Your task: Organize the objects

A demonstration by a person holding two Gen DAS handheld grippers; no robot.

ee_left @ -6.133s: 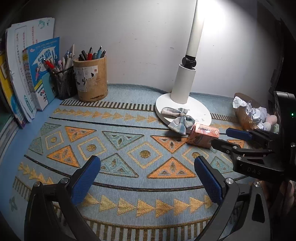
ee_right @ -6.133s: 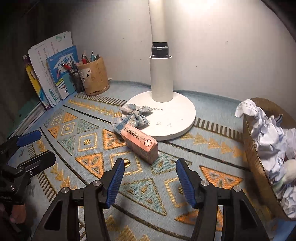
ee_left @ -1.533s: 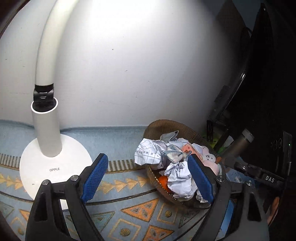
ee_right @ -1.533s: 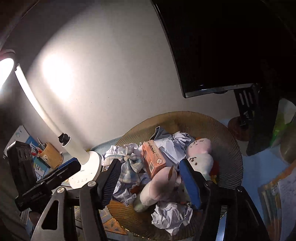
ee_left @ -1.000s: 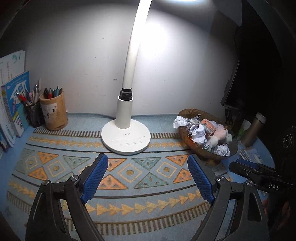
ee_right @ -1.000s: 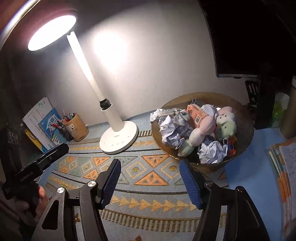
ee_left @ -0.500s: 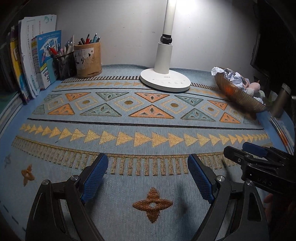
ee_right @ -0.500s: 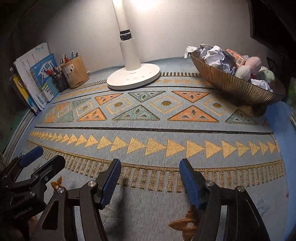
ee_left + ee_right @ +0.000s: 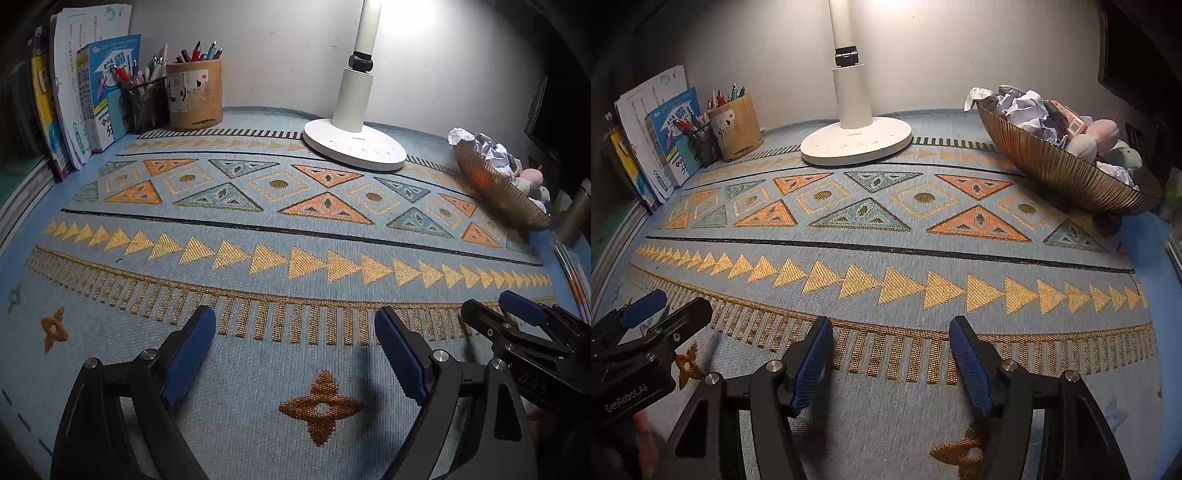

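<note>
The basket (image 9: 1052,162), a ribbed brown bowl, sits at the far right of the patterned mat (image 9: 886,236), heaped with crumpled paper (image 9: 1027,107), an orange box (image 9: 1067,118) and a few soft toys (image 9: 1102,133). From the left wrist view the same basket (image 9: 495,188) shows at the right edge of the mat (image 9: 280,236), just beyond the lamp base. The white desk lamp (image 9: 855,136) stands at the back in the middle, well apart from the basket. To the far left a wooden pen cup (image 9: 195,94) and a black mesh pen holder (image 9: 144,103) stand side by side, with books (image 9: 107,88) leaning beside them. The left gripper (image 9: 291,343) hangs low over the near edge of the mat, its blue-padded jaws spread wide with nothing between them. The right gripper (image 9: 890,350) does likewise just beside it, jaws apart and holding nothing. Each gripper shows in the other's view.
</note>
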